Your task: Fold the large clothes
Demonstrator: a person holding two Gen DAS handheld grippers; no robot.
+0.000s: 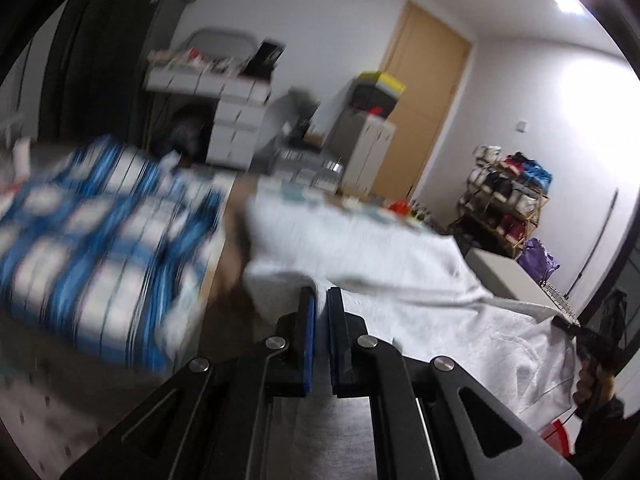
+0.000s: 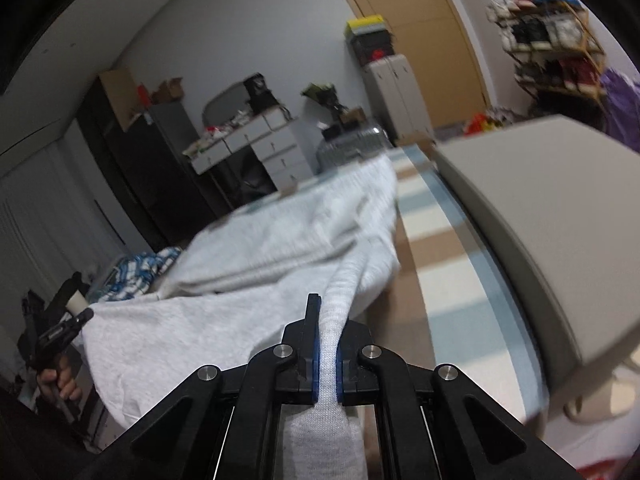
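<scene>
A large light grey garment (image 1: 400, 264) lies spread over the striped surface, its near edge lifted between both grippers. In the left wrist view my left gripper (image 1: 320, 298) is shut, with a thin edge of the garment pinched between its blue pads. In the right wrist view my right gripper (image 2: 330, 320) is shut on a bunched fold of the garment (image 2: 240, 280), which runs up between the pads and back under the camera. Each view catches the other gripper at its edge: the right gripper (image 1: 576, 332) and the left gripper (image 2: 60, 332), each in a hand, at the garment's corners.
A blue and white checked cloth (image 1: 92, 232) lies to the left of the garment. A grey padded seat (image 2: 540, 220) stands close on the right. Beyond are white drawers (image 1: 232, 120), a wooden door (image 1: 424, 100) and a shoe rack (image 1: 508, 196).
</scene>
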